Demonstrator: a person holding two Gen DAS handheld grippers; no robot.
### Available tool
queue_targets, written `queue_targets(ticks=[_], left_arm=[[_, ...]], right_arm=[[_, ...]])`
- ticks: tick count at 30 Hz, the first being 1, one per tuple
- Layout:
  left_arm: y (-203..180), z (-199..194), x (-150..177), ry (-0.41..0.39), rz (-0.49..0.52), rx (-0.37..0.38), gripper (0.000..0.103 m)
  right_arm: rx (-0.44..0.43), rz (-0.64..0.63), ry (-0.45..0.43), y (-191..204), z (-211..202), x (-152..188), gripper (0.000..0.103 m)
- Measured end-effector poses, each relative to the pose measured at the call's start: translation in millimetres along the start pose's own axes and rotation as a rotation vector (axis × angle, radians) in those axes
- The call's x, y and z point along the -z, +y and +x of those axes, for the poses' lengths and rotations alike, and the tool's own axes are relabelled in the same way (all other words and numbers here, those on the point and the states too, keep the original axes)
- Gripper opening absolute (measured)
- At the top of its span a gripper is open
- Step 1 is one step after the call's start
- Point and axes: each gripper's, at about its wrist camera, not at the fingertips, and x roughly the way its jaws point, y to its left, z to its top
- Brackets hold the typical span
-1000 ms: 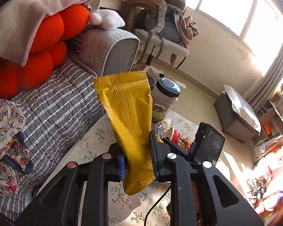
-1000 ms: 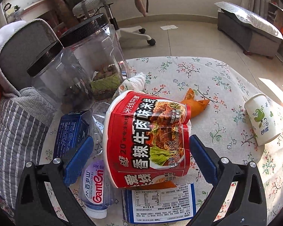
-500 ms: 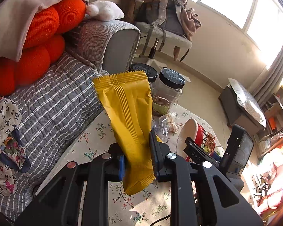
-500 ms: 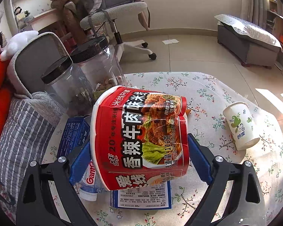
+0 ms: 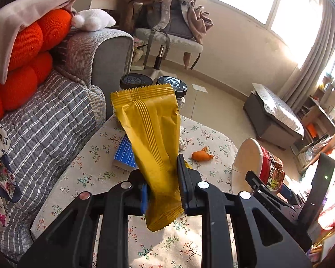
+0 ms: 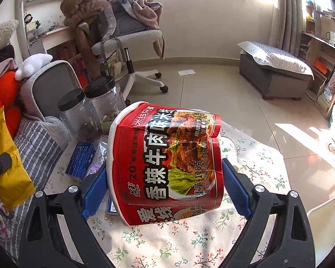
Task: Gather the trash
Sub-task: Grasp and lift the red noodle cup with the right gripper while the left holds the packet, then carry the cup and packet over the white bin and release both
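Right wrist view: the right gripper (image 6: 165,176) has its blue pads set wide against both flanks of a red instant-noodle cup (image 6: 165,163), which lies on its side between them, clear of the floral tablecloth (image 6: 189,241); the paper wall is creased where the pads press, so I judge the grip firm but near the limit of what the cup will bear. Squeezing harder would only buckle it, and any dregs inside could spill out of the open mouth at the left, so it seems wise to keep that mouth from tipping down.

In the left wrist view the left gripper (image 5: 162,187) is clenched narrowly on the lower part of a yellow snack wrapper (image 5: 151,138), whose long free end stands up above the jaws. It is light and floppy; a steady carry should be enough.

Both pieces of trash are thus in hand and off the table. No bin shows in either view, so I cannot tell where they must go.

Left on the cloth are a blue box (image 5: 125,154), an orange peel scrap (image 5: 202,155) and a clear plastic bottle (image 6: 98,156), beside two black-lidded jars (image 6: 93,111) that are likely not trash. Moving away, the cup should pass well clear of those jars.
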Motion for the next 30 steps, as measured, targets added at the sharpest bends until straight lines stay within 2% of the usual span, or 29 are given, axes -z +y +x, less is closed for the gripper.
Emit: queue_targets(ticks=[12,18,25,30], left_arm=[[-68,-6,27,-0.002,0.145,0.092,0.022],[-110,-6,49,0.015,0.226,0.163,0.022],[-167,-7,85,0.045,0.345,0.274,0.022],[-214,-5,115,0.088,0.419,0.355,0.022]], right_arm=[[0.142,0.081,-0.011,-100,-66,30,0.089],[0.268,0.097,-0.013,-157,-100,47,0.089],[0.423,0.187,0.048,-233,-128,77,0.090],[0.481,0.277,0.095,-276,-136,100,0.091]])
